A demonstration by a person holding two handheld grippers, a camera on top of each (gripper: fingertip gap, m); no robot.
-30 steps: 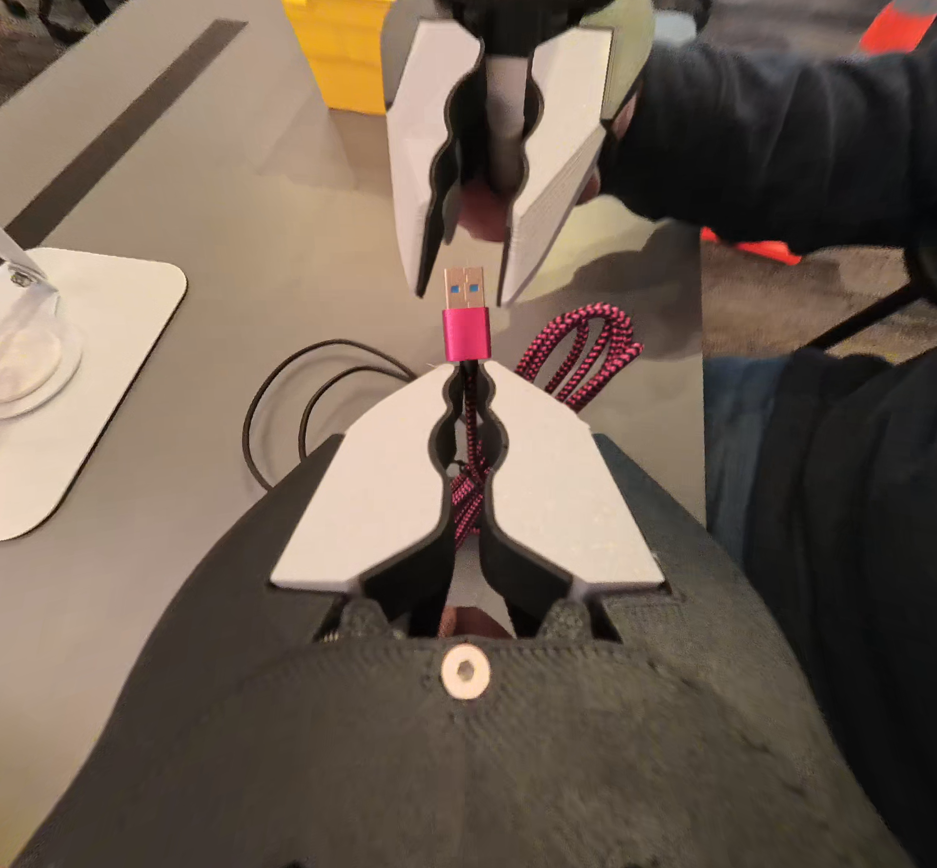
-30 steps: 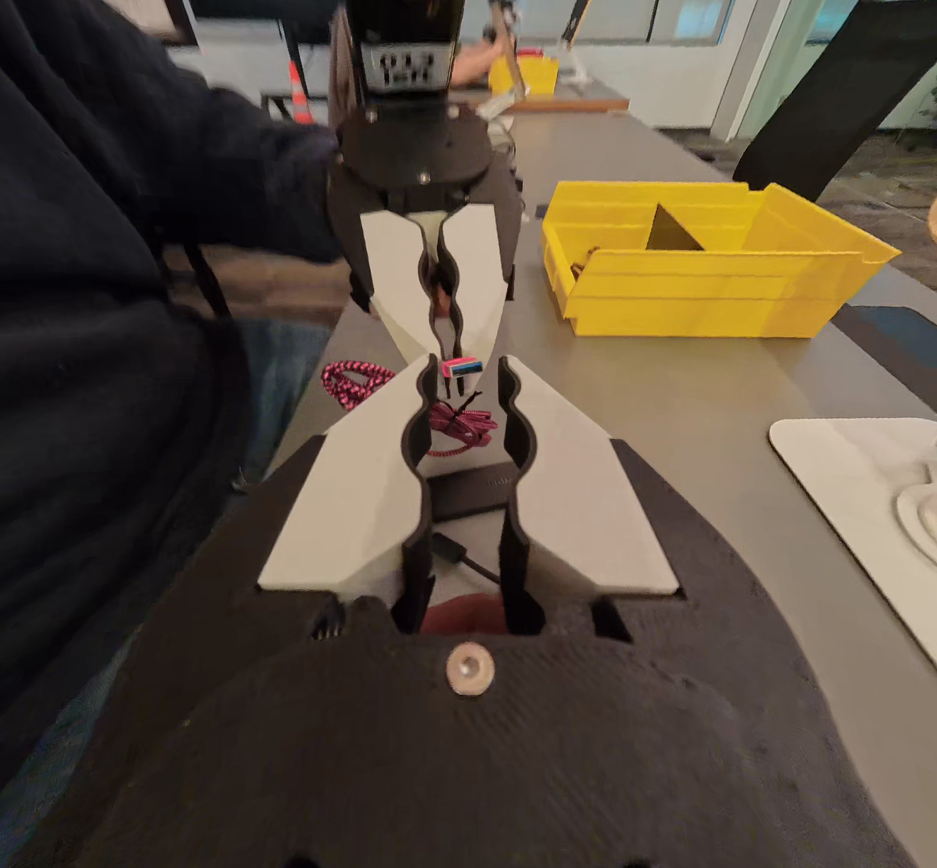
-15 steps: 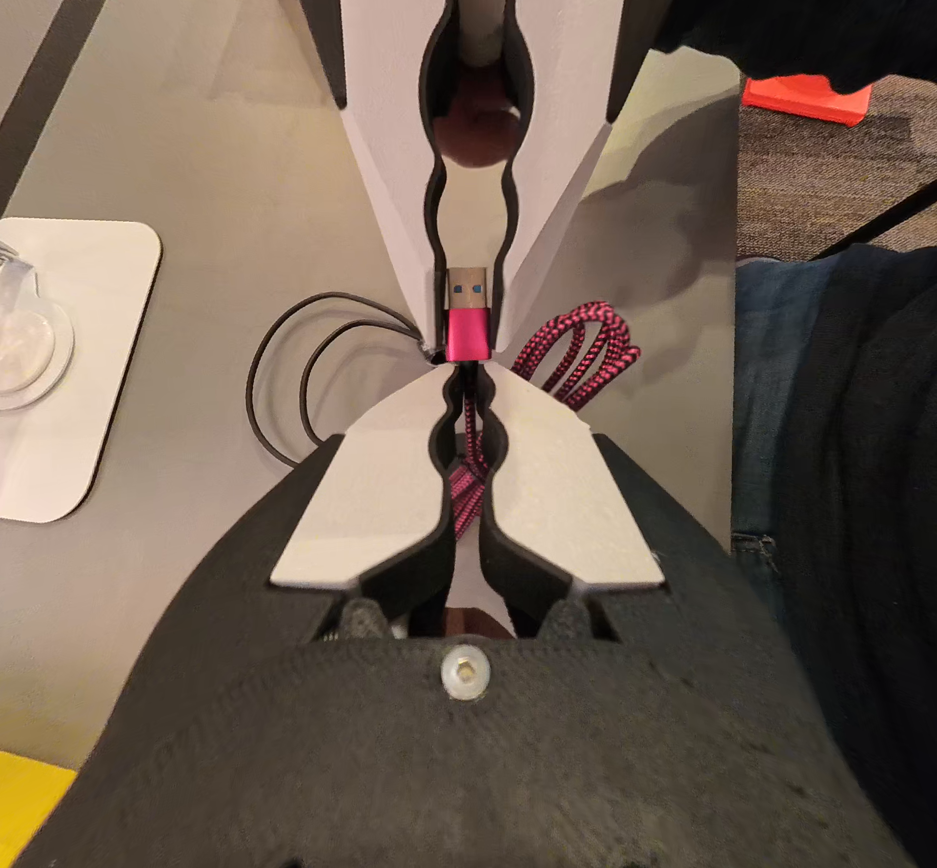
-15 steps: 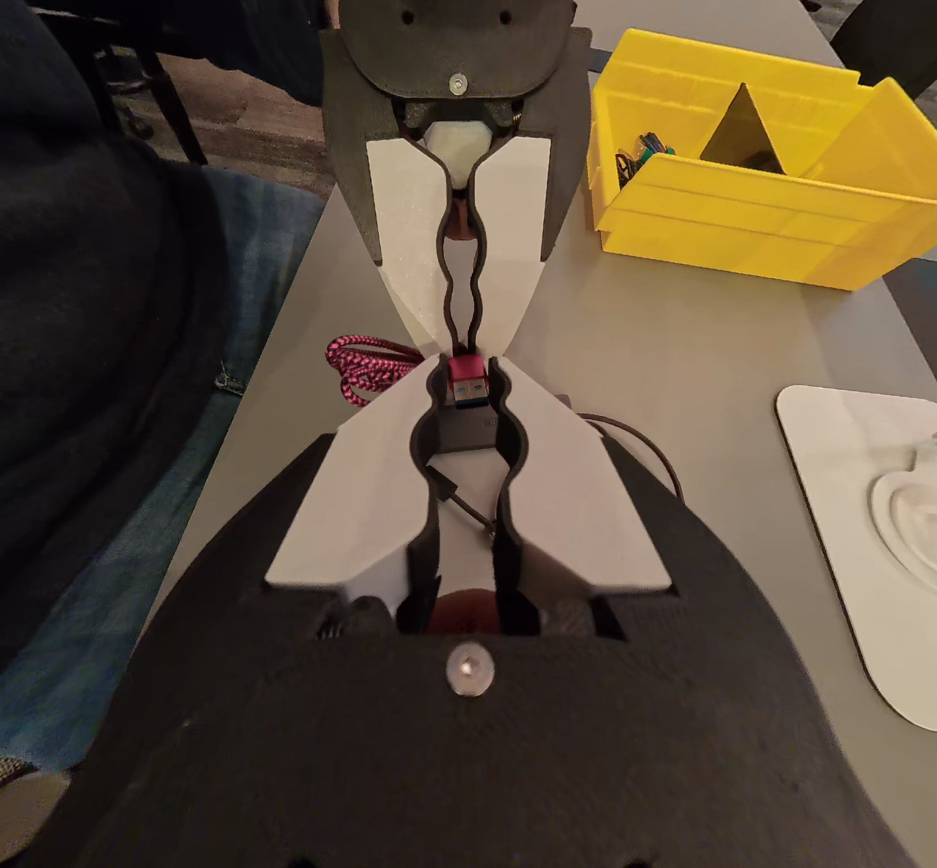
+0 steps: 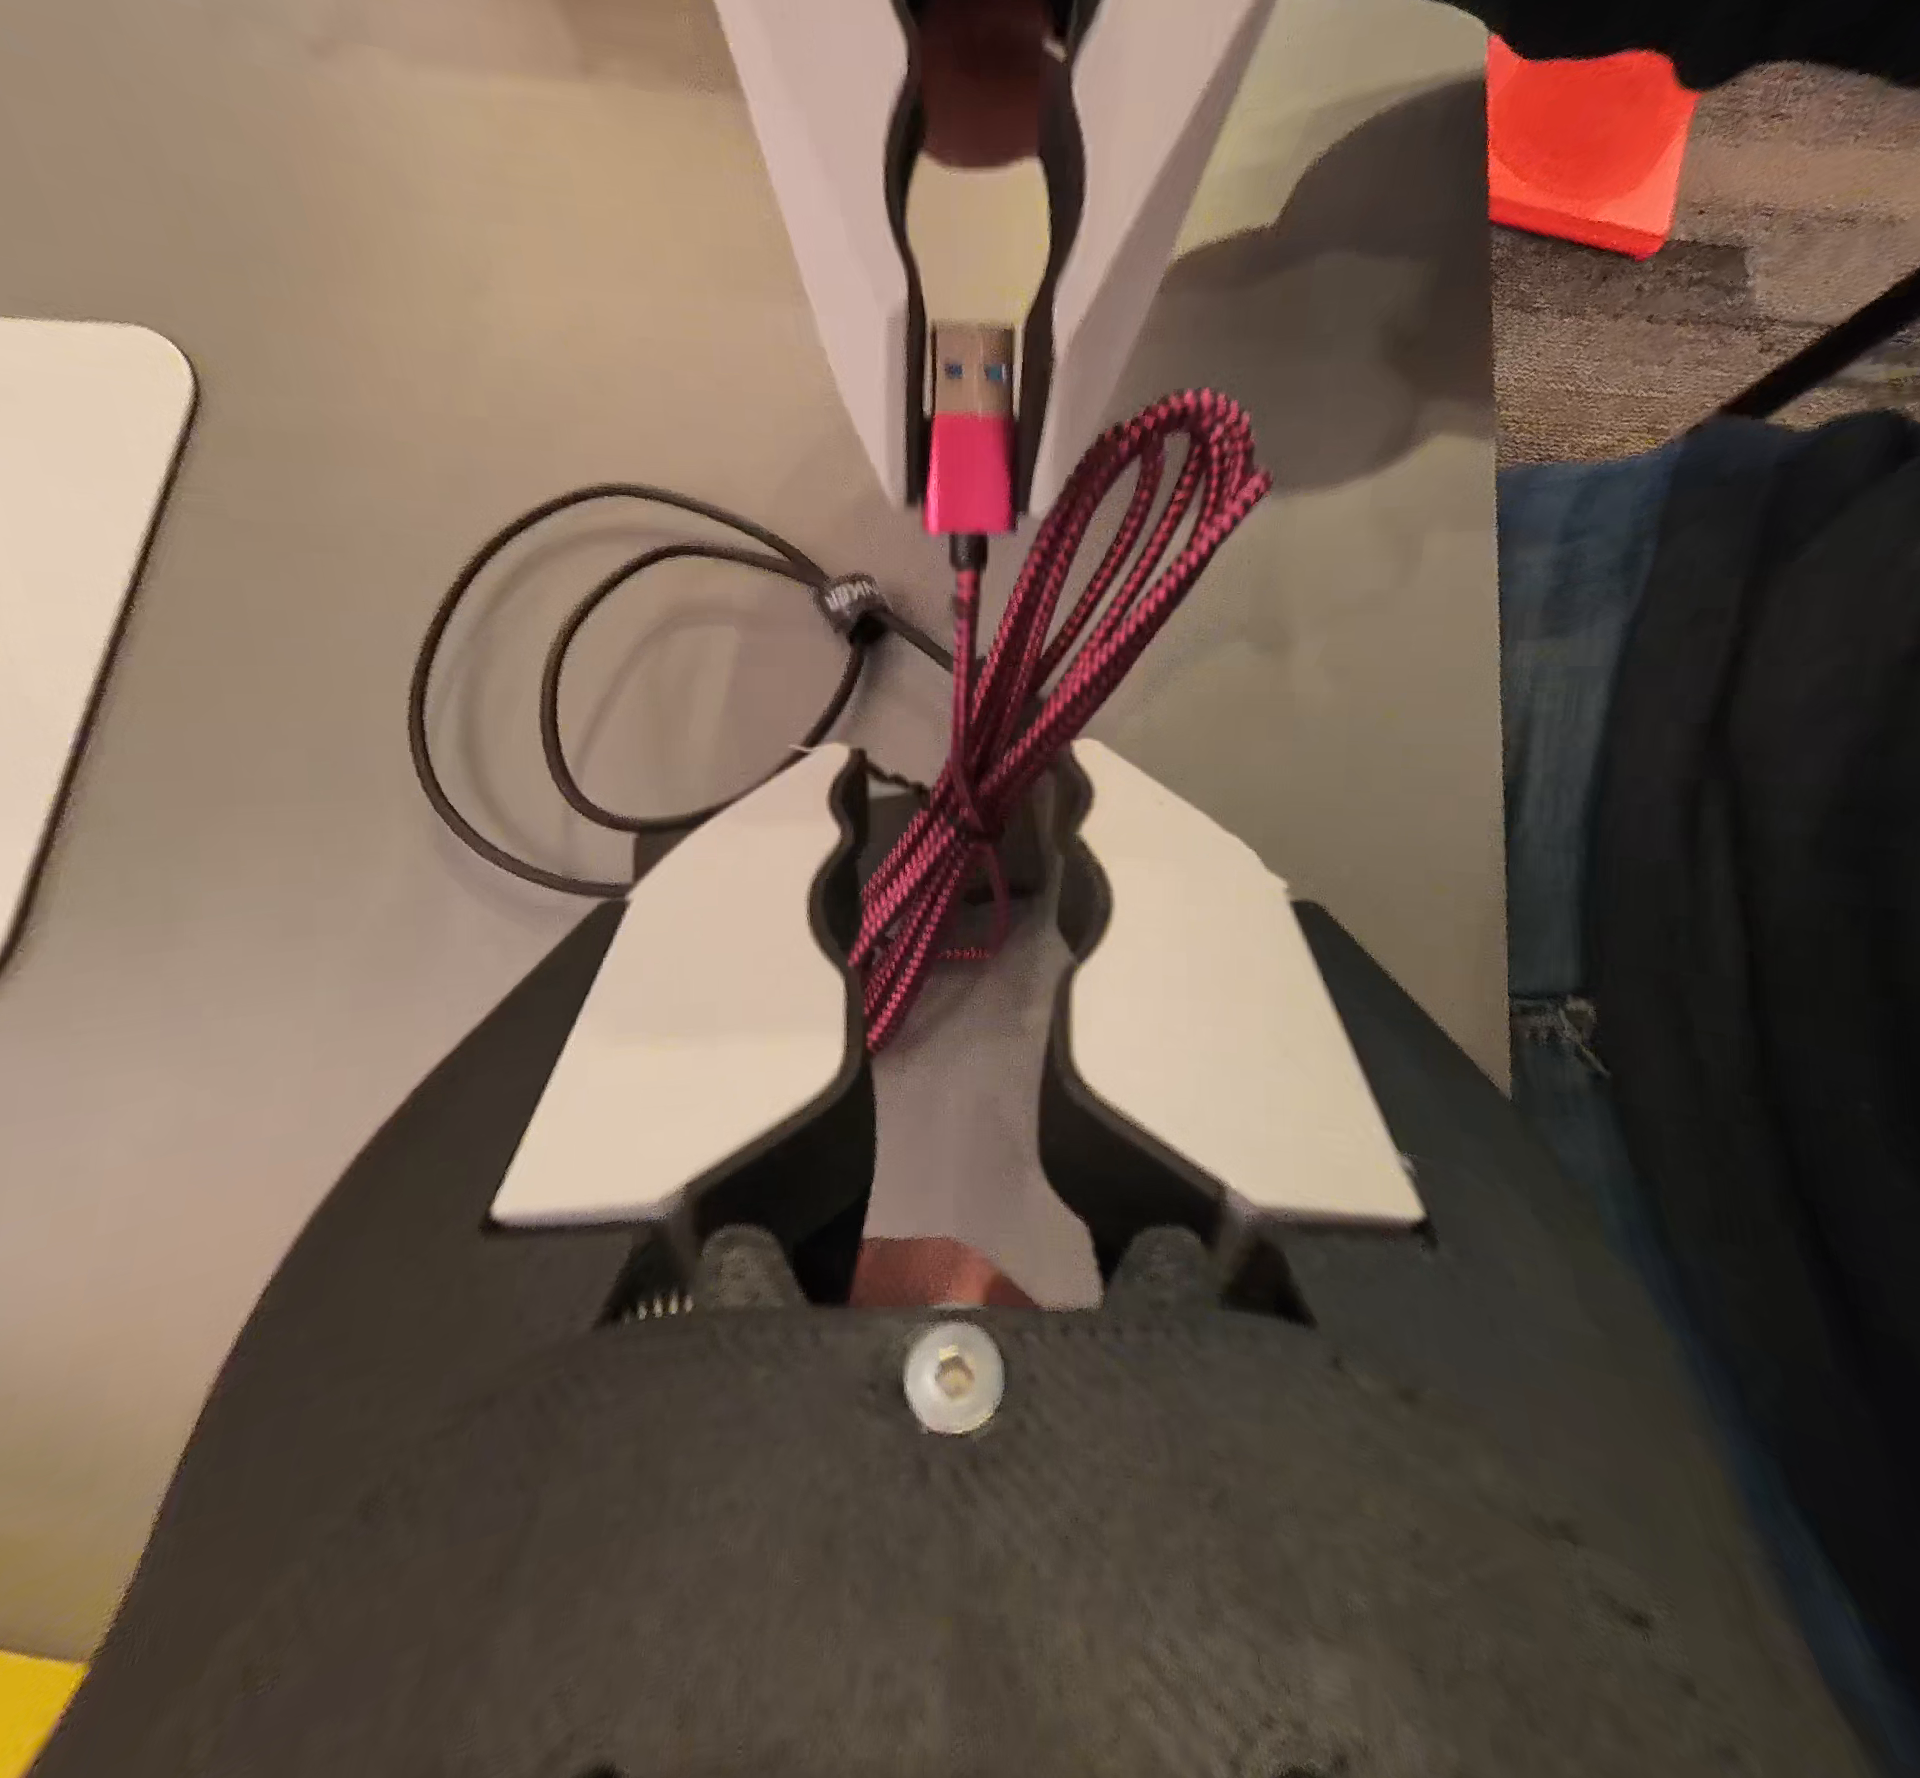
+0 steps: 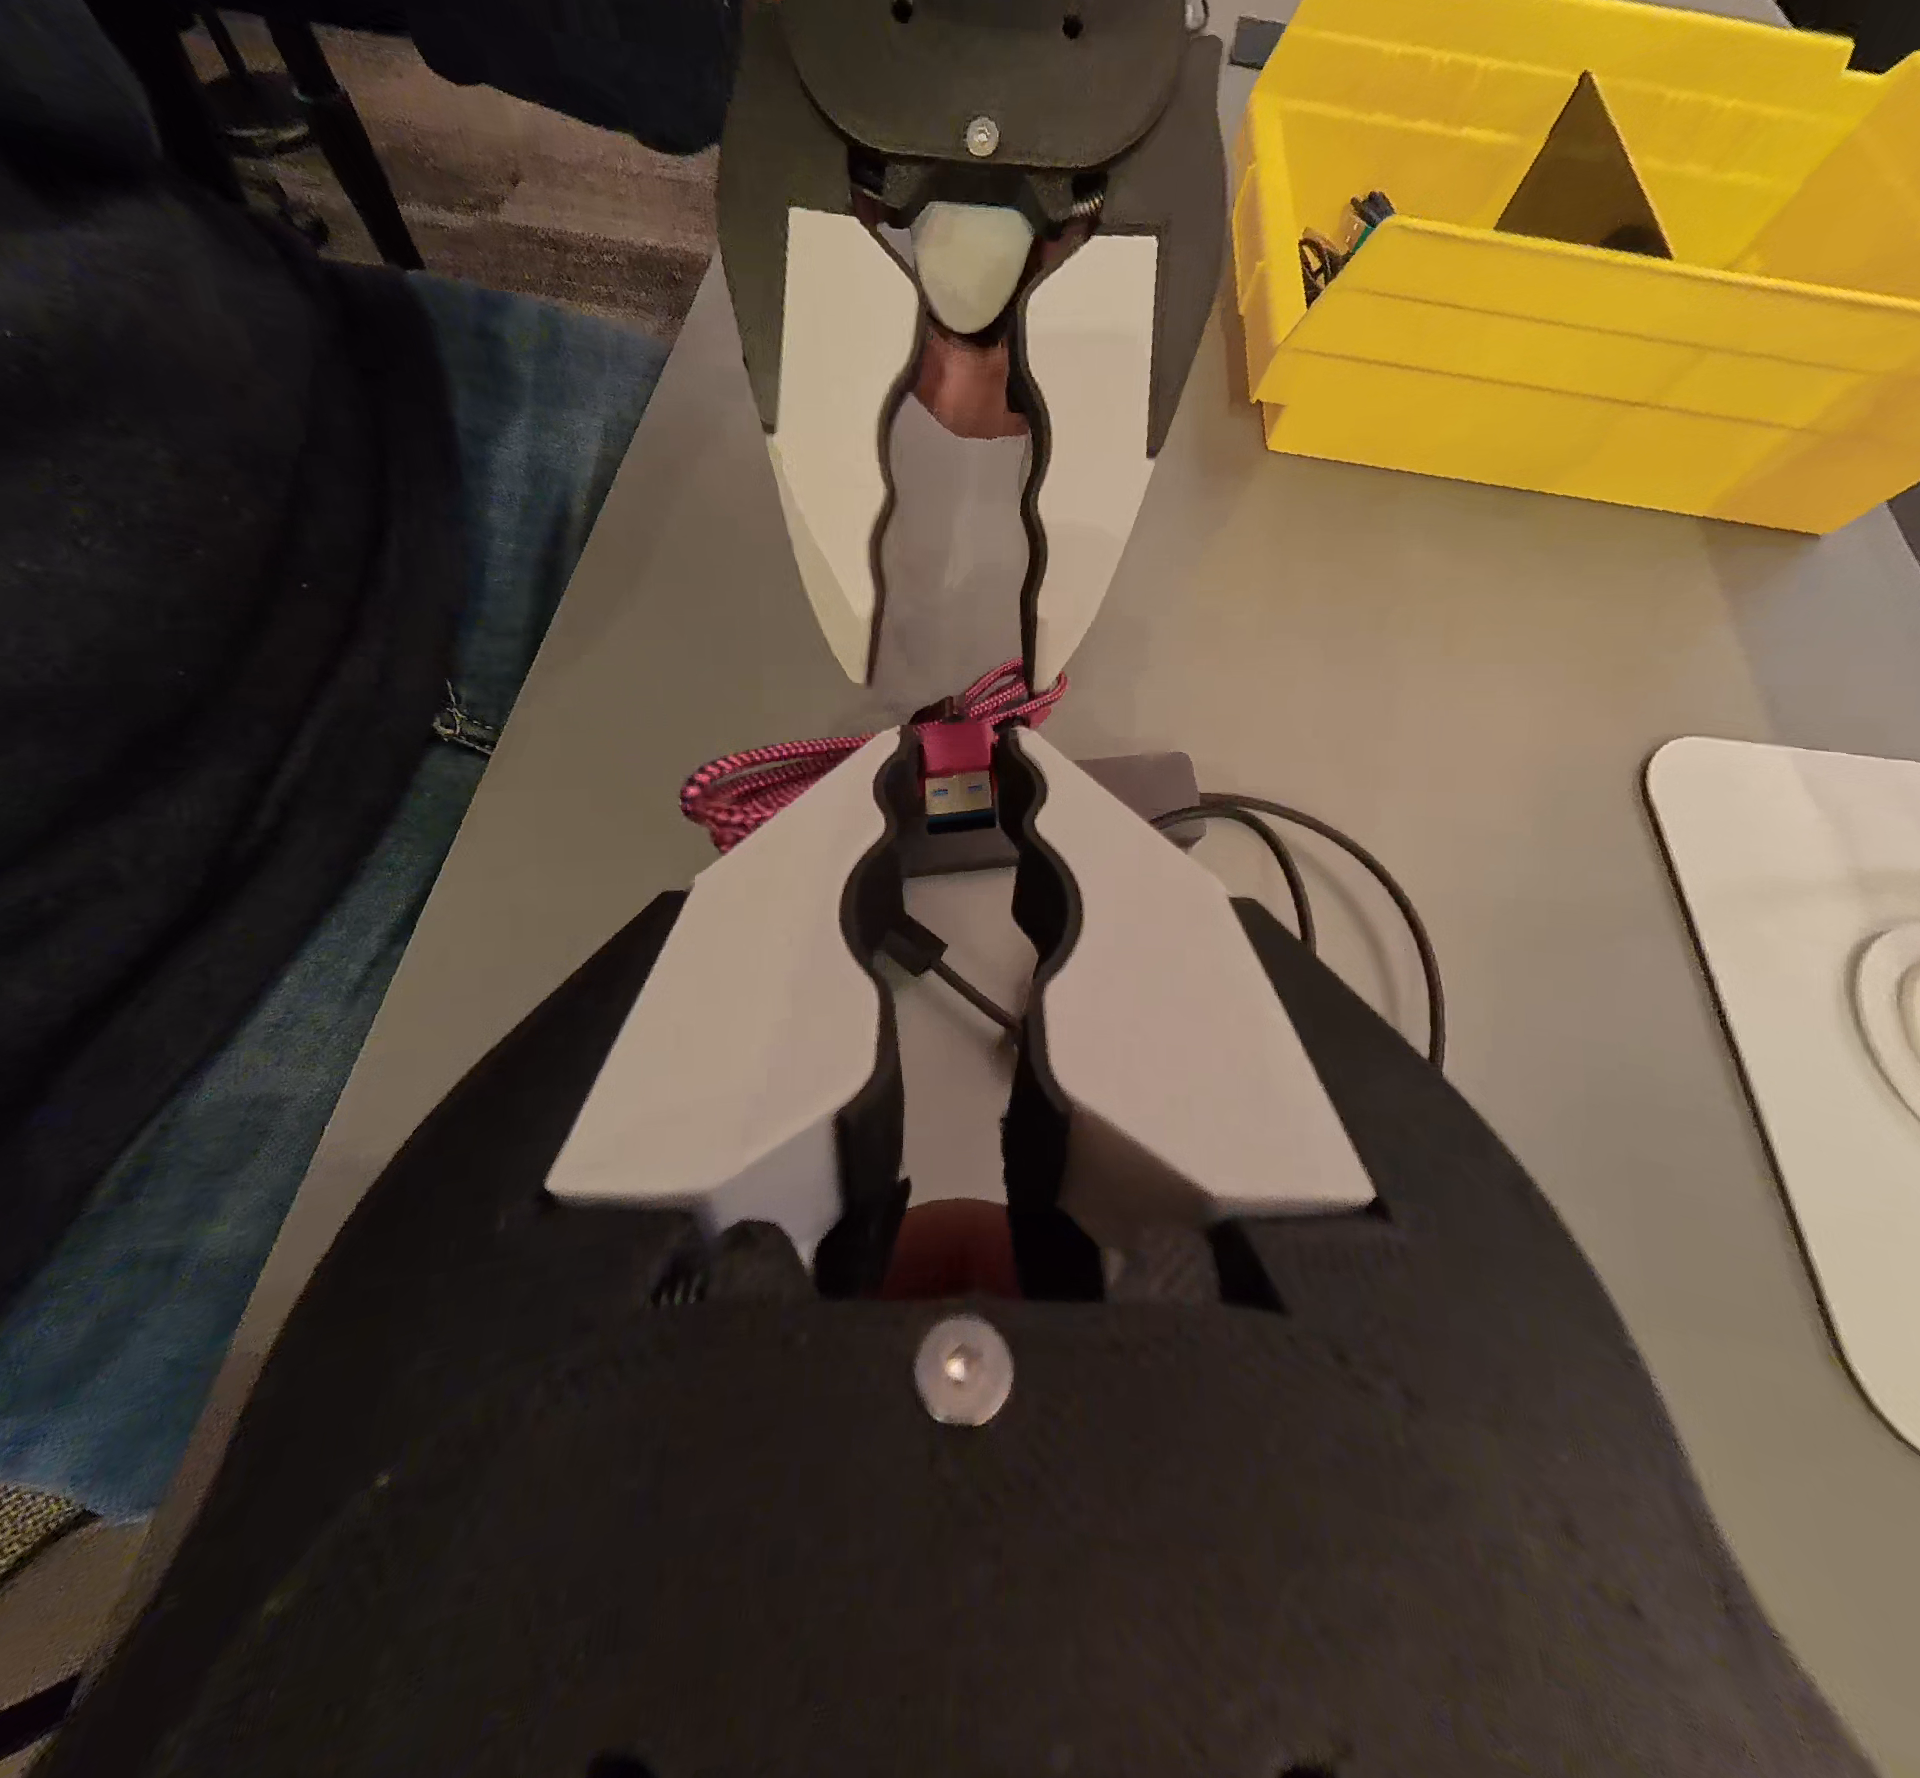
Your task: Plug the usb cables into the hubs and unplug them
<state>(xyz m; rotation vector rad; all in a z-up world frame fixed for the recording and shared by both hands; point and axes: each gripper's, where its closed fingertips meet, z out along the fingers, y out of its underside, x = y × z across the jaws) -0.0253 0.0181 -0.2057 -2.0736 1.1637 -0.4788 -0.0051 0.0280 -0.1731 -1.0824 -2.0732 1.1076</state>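
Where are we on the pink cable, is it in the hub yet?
Not yet. Done: the pink USB plug is lifted, pinched in the right claw; the left claw is open, holding nothing. In hand: its metal end is bare, near the dark hub on the table. Left: insertion, then unplugging.

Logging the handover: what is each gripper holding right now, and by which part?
The right gripper holds the pink USB plug by its pink shell, metal tip pointing back at it. The left gripper is open and holds nothing.
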